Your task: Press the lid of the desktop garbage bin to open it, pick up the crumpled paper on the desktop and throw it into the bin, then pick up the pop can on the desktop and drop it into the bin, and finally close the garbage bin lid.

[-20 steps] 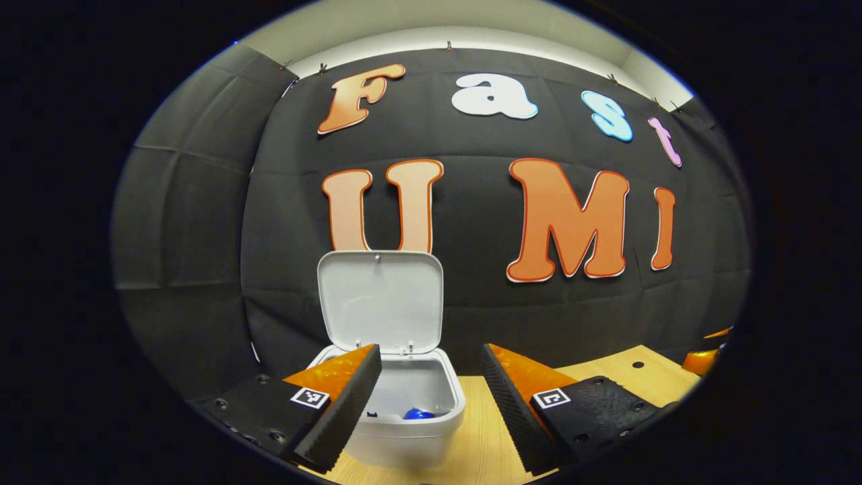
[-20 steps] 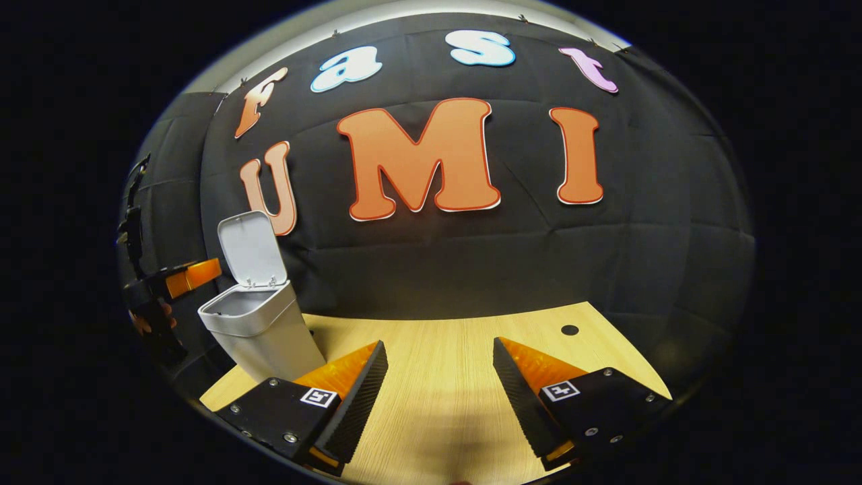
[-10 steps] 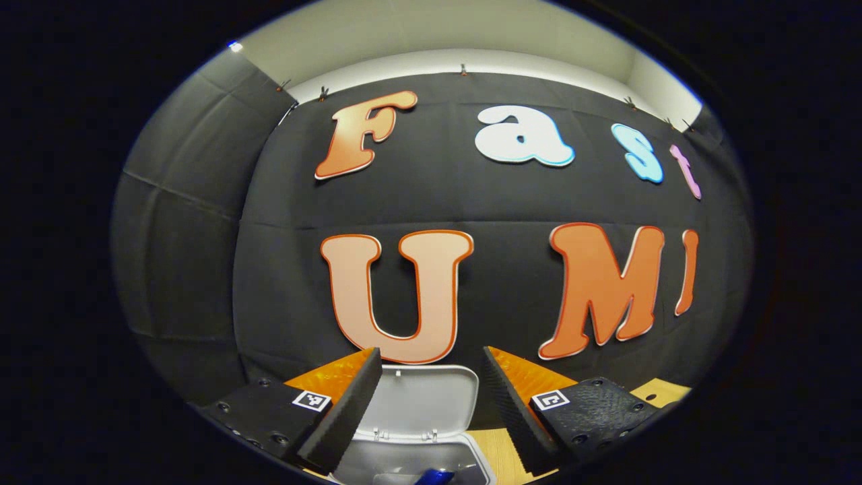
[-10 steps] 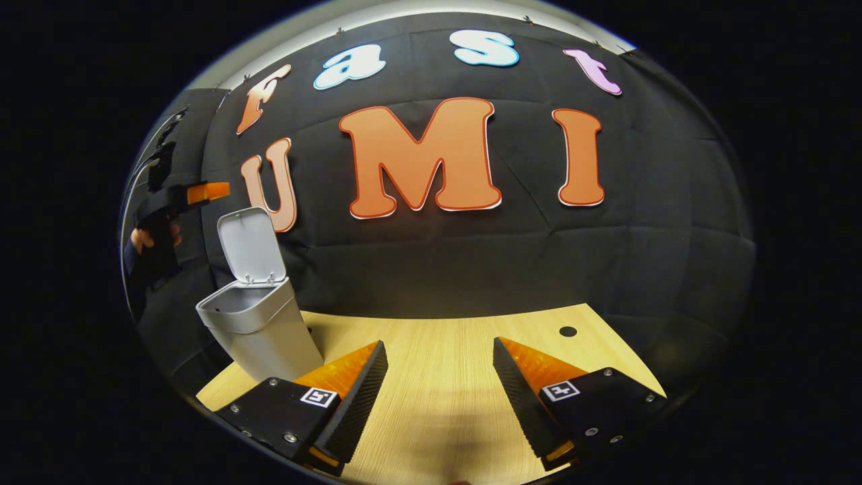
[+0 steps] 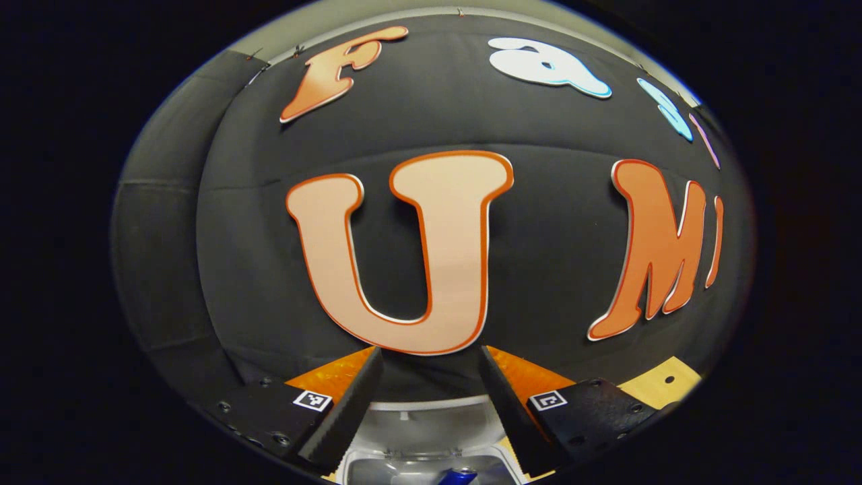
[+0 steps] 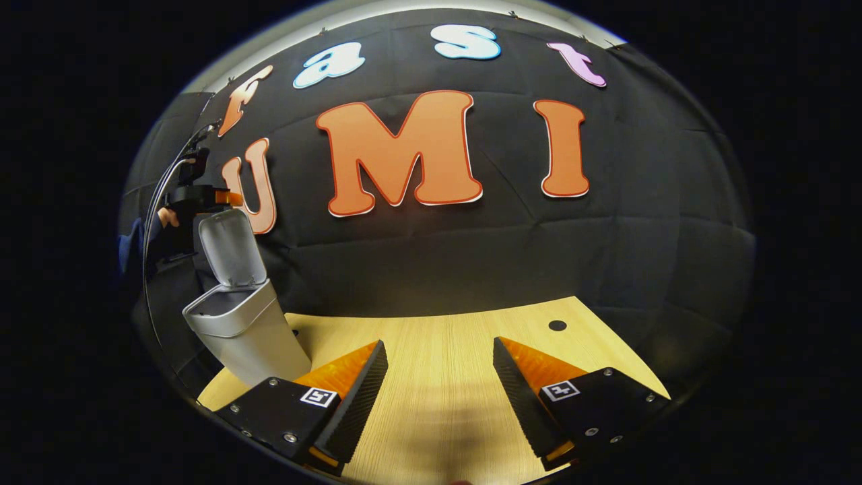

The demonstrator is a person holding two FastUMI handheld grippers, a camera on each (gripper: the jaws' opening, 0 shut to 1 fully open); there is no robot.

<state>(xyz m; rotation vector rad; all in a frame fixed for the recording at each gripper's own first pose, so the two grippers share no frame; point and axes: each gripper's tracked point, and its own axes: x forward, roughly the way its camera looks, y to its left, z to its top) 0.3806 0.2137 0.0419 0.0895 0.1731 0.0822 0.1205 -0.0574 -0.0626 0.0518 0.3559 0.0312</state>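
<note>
The white bin (image 6: 244, 330) stands on the wooden desk at the left of the right gripper view, its lid (image 6: 230, 246) raised upright. My left gripper (image 6: 202, 197), held by a hand, hovers right above the lid's top edge there. In the left gripper view, my left gripper (image 5: 429, 394) is open, the lid (image 5: 427, 421) just below its fingers, and a blue pop can (image 5: 458, 477) shows inside the bin (image 5: 357, 468). My right gripper (image 6: 439, 387) is open over bare desk, to the right of the bin.
The wooden desk (image 6: 465, 343) stretches right of the bin, with a small dark hole (image 6: 557, 325) near its far right corner. The black cloth wall stands close behind the bin. A cable (image 6: 158, 202) trails from the left gripper.
My left gripper has risen from in front of the open bin to above the lid's top edge and moved closer to the wall. The right gripper has barely shifted.
</note>
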